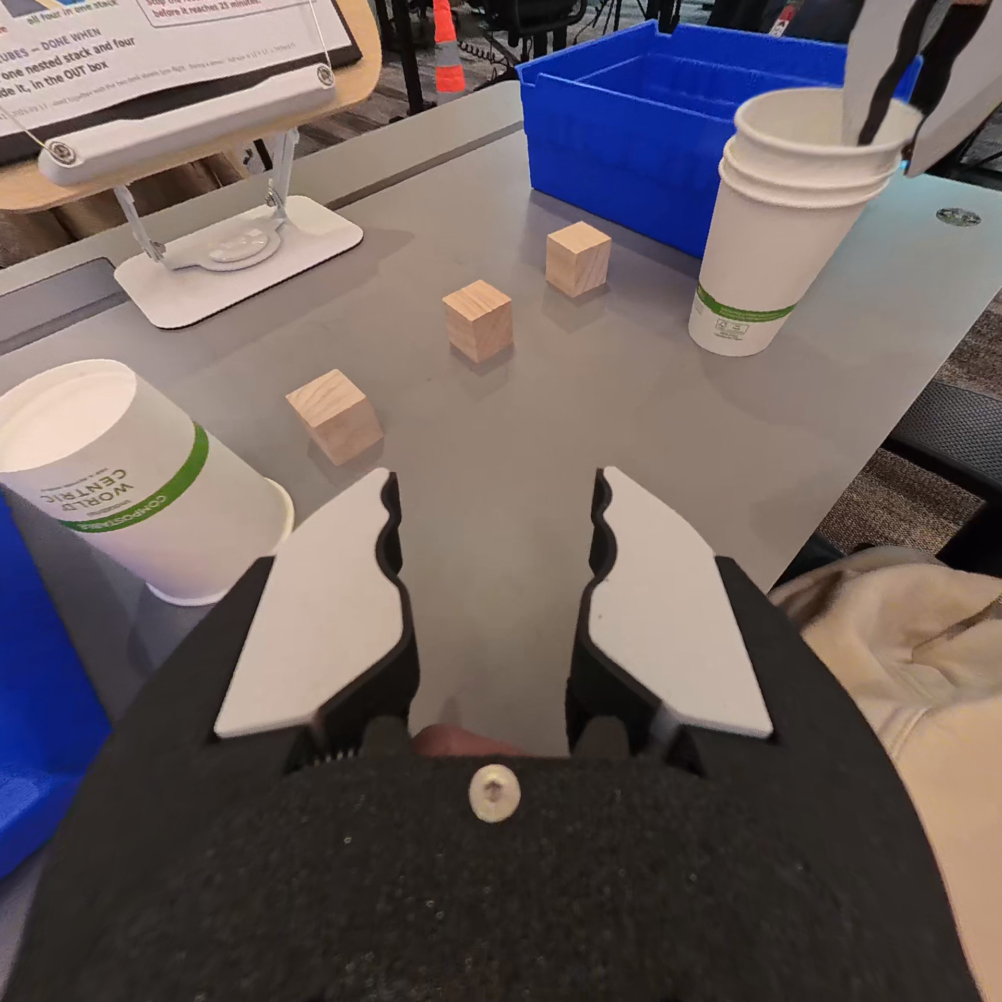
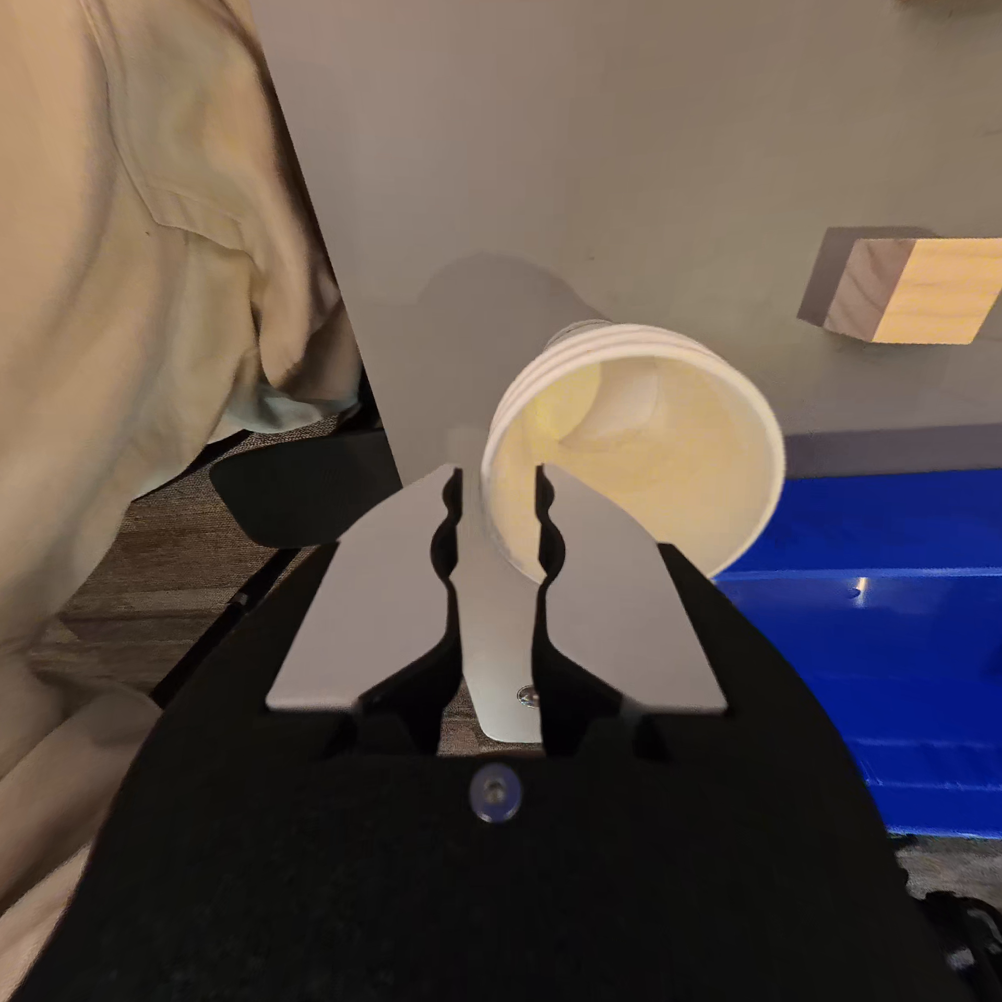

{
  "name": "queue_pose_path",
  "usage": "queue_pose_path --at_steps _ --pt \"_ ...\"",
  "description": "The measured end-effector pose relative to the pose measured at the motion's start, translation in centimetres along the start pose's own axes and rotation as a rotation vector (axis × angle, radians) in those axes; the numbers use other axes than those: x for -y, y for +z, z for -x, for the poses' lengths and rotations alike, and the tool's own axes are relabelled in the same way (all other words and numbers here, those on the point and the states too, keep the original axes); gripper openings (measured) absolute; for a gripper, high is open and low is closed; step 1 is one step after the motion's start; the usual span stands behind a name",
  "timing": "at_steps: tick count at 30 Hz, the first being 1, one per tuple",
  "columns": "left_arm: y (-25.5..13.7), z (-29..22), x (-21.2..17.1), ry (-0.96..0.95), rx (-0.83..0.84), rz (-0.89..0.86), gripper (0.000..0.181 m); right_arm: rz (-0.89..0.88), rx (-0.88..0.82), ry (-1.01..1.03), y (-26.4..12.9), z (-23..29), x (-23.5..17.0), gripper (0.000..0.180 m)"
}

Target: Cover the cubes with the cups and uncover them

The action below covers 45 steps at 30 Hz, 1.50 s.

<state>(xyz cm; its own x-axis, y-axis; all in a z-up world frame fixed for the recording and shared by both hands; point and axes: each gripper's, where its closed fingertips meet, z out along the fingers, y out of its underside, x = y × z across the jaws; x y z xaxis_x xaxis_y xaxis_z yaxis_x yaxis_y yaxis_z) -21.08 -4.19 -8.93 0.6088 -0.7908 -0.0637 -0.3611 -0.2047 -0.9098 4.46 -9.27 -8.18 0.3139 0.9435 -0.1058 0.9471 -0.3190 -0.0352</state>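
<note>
right hand-held gripper (image 2: pixel 499 471) narrowed around the rim of the nested cup stack (image 1: pixel 781 217) at upper right, one finger inside, stack upright on the counter (image 1: pixel 542 488), mouth up, left hand-held gripper (image 1: pixel 496 477) spread wide, nothing held, three wooden cubes (image 1: pixel 480 320) uncovered mid-frame, single cup (image 1: pixel 119 477) upside down at left

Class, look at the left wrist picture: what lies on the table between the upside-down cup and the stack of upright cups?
Three wooden cubes in a diagonal row, between the upside-down cup and the cup stack.
</note>
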Motion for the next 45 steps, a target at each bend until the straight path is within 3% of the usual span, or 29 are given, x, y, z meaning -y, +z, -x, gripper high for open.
queue_pose_path --at_steps 1,6,8,11,13,15,20,23,27,33,37,41,45 --pt "0.0 0.0 -0.1 0.002 0.002 0.004 0.068 -0.001 0.004 0.002 0.1 0.0 -0.1 0.03" --pt "0.1 0.6 -0.3 0.005 0.034 0.008 0.068 -0.074 -0.054 0.017 -1.4 -0.1 0.4 0.041" --pt "0.0 1.2 -0.2 -0.004 0.06 0.001 0.068 -0.331 -0.146 -0.007 -4.5 0.4 3.6 0.048" --pt "-0.1 2.1 -0.2 -0.023 0.091 -0.01 0.068 -0.852 -0.341 0.002 -9.1 1.8 9.1 0.058" --pt "-0.1 2.9 -0.5 -0.026 0.134 0.001 0.069 -1.139 -0.345 0.071 -8.7 4.0 11.9 0.065" --pt "-0.2 4.6 -0.9 -0.022 0.221 0.021 0.071 -1.309 -0.313 0.104 -6.0 6.4 14.2 0.068" --pt "-0.7 10.6 0.5 -0.043 0.455 0.026 0.073 -1.359 -0.246 0.077 1.8 9.6 18.2 0.064" --pt "0.6 14.4 1.1 -0.088 0.519 0.112 0.083 -1.364 -0.13 0.115 4.1 9.9 18.9 0.062" --pt "3.8 17.3 0.5 -0.206 0.486 0.2 0.09 -1.415 0.07 0.188 4.7 10.6 18.0 0.059" --pt "6.7 19.3 -2.1 -0.232 0.524 0.268 0.088 -1.438 0.106 0.23 4.3 9.9 16.3 0.059" --pt "6.8 18.9 -2.0 -0.224 0.499 0.279 0.087 -1.415 0.073 0.217 4.6 9.7 16.3 0.058" --pt "5.2 17.9 0.7 -0.185 0.446 0.215 0.087 -1.418 0.026 0.213 4.6 9.2 16.2 0.058" --pt "1.9 15.8 6.1 -0.122 0.323 0.015 0.087 -1.457 0.002 0.25 3.9 8.2 15.5 0.059"
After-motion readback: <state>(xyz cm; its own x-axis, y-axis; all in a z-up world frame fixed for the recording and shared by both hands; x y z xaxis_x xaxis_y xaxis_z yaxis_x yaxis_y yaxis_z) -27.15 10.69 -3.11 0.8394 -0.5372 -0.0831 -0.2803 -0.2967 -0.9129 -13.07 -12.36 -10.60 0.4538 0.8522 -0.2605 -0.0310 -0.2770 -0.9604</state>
